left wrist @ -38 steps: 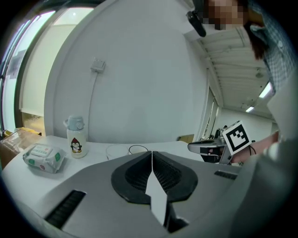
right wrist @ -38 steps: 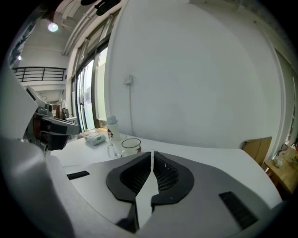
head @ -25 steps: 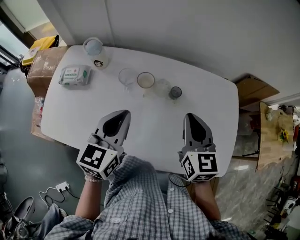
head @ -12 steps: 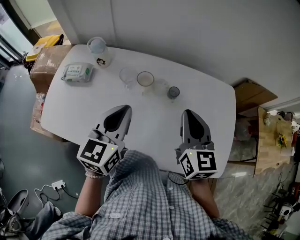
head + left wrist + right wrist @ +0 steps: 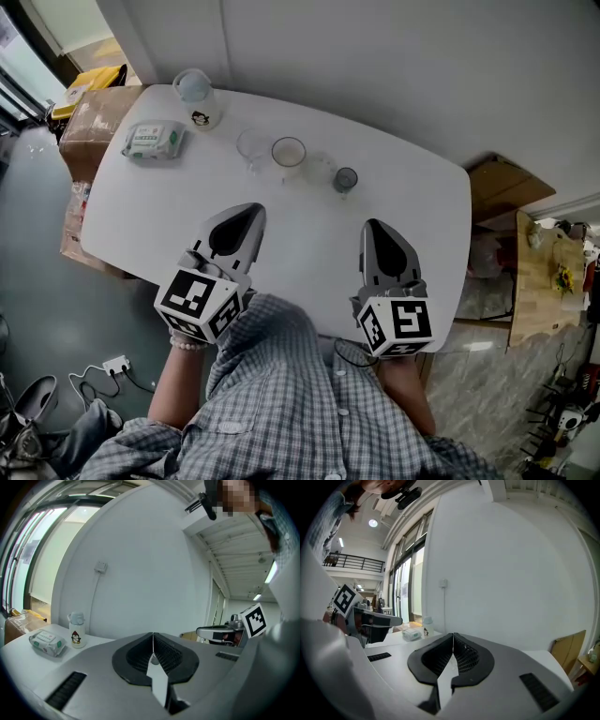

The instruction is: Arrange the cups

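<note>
Four cups stand in a row toward the far side of the white table (image 5: 422,244): a clear glass (image 5: 253,147), a cup with a tan inside (image 5: 289,152), a faint clear cup (image 5: 319,170) and a small dark cup (image 5: 346,179). My left gripper (image 5: 254,209) (image 5: 153,634) hovers over the table's near half, shut and empty, short of the clear glass. My right gripper (image 5: 374,226) (image 5: 453,635) is also shut and empty, short of the dark cup. In both gripper views the jaws hide the cups.
A white bottle with a penguin print (image 5: 197,97) (image 5: 77,630) and a pack of wipes (image 5: 153,141) (image 5: 47,642) sit at the table's far left corner. A cardboard box (image 5: 89,120) stands beyond the left edge, and a wall runs behind the table.
Only the head view has shifted a little. Both grippers stay where they were, shut.
</note>
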Motion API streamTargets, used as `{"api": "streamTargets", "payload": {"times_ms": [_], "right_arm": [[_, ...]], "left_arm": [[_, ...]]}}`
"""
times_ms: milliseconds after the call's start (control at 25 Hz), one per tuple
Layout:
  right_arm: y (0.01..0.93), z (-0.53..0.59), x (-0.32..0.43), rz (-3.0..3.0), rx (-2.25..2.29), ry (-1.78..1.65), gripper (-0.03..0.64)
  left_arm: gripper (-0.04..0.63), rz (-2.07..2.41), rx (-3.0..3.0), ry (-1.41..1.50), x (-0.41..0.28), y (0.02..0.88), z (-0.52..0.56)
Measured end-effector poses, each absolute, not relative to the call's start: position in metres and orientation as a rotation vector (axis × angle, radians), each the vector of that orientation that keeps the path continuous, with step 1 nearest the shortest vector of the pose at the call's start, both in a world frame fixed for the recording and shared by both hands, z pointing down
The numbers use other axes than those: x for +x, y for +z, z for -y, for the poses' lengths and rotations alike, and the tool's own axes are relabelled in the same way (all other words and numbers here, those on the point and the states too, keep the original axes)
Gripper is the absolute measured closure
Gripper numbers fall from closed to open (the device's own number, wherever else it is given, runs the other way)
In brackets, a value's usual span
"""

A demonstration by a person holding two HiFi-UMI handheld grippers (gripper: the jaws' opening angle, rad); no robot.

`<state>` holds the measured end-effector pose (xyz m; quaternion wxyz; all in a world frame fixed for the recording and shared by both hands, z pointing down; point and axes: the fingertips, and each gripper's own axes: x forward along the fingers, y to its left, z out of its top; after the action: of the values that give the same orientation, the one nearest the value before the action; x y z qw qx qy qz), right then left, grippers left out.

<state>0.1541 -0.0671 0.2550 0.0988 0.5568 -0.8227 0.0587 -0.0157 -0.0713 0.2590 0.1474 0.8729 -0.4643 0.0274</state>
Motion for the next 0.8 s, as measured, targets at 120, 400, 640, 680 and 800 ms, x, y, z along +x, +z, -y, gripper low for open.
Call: {"api": "streamTargets", "payload": {"times_ms": [120,400,640,680,800], "right_arm": [[0.2574,0.0675,0.1563,2.425,1.646,0.173,0.594],[0.2563,0.0663,0.1502,2.439,1.595,0.131,0.594],[0.2604,0.0669,0.1482,2.439,1.579,0.147,0.594],[0.2613,0.0675,0.148,2.439,1.577,0.149,0.594],[0.2634,0.0696,0.1477,2.439,1.574,0.159,0.594]], "left_arm": [[0.581,1.333,2.517,0.083,-0.013,0.2598,0.0718],[0.581,1.345,2.499,0.07,-0.0145,0.2596,0.071],[0.581,1.353,2.497,0.087,-0.0157,0.2614,0.0712],[0.581,1.353,2.497,0.088,-0.0157,0.2621,0.0717],[0.581,1.351,2.496,0.092,-0.0156,0.2632,0.0738]]}}
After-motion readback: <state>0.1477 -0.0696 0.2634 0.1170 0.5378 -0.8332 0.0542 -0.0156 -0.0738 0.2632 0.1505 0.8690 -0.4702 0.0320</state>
